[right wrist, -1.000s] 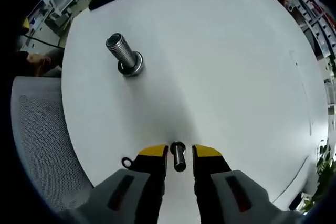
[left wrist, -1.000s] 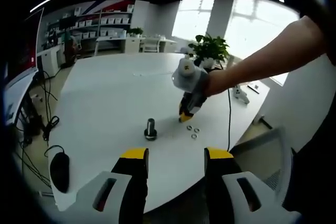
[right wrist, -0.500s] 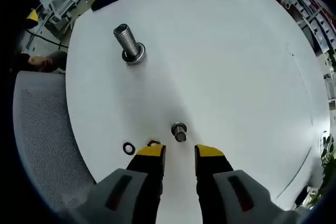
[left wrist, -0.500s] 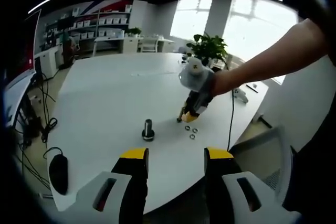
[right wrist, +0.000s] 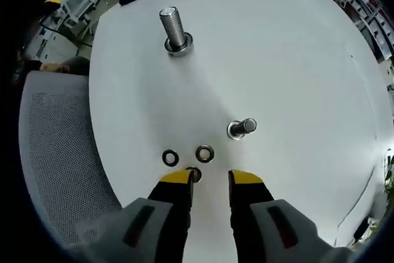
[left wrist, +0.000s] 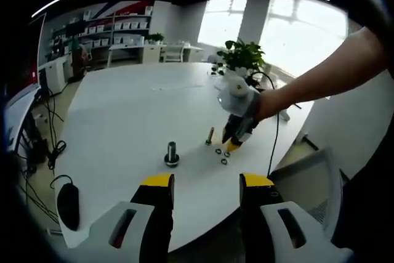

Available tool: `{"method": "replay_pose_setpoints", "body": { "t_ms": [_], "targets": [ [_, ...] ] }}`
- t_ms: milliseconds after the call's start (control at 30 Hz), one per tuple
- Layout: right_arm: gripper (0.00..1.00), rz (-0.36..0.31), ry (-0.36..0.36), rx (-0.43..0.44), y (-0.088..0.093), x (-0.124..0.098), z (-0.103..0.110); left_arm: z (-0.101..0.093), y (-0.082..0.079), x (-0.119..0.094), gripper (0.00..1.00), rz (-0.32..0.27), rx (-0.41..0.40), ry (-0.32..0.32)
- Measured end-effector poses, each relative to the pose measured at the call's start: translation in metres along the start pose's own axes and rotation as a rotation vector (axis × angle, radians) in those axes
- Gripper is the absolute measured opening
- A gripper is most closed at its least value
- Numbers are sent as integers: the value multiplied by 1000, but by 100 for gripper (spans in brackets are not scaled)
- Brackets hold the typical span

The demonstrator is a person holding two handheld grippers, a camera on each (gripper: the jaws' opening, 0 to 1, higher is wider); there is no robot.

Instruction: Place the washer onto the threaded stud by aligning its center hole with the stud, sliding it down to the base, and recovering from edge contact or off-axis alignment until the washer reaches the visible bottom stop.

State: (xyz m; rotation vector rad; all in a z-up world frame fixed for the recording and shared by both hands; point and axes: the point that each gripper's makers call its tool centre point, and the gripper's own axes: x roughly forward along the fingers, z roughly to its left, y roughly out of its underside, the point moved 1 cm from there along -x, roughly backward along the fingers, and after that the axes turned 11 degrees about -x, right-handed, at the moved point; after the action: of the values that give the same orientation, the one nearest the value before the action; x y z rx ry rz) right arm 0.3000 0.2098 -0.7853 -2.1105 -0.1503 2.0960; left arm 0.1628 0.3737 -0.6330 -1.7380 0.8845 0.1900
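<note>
Over the round white table [right wrist: 295,47], the right claw [right wrist: 209,180] hovers, jaws apart, above three steel washers [right wrist: 205,153]; the upright threaded steel stud [right wrist: 174,29] stands bare, well apart. The left claw [left wrist: 204,184] is apart too. No washer picked up or placed yet.

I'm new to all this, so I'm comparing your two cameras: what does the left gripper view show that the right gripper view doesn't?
Left gripper view alone: the person's arm, a potted plant, shelves and bright windows.

Right gripper view alone: a close look down at three washers, one by its left fingertip, and a mesh chair.

Both: the white table, the big upright stud, the smaller bolt and the right gripper.
</note>
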Motion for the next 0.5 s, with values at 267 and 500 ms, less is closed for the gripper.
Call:
{"method": "replay_pose_setpoints", "body": {
  "t_ms": [267,500],
  "targets": [
    [25,-5,-15,-1,-1,2,7,-3,-2,-1,41,-5,3,7],
    [24,3,-6,-31,-2,5,15,-3,-2,-2,41,-5,3,8]
  ]
}}
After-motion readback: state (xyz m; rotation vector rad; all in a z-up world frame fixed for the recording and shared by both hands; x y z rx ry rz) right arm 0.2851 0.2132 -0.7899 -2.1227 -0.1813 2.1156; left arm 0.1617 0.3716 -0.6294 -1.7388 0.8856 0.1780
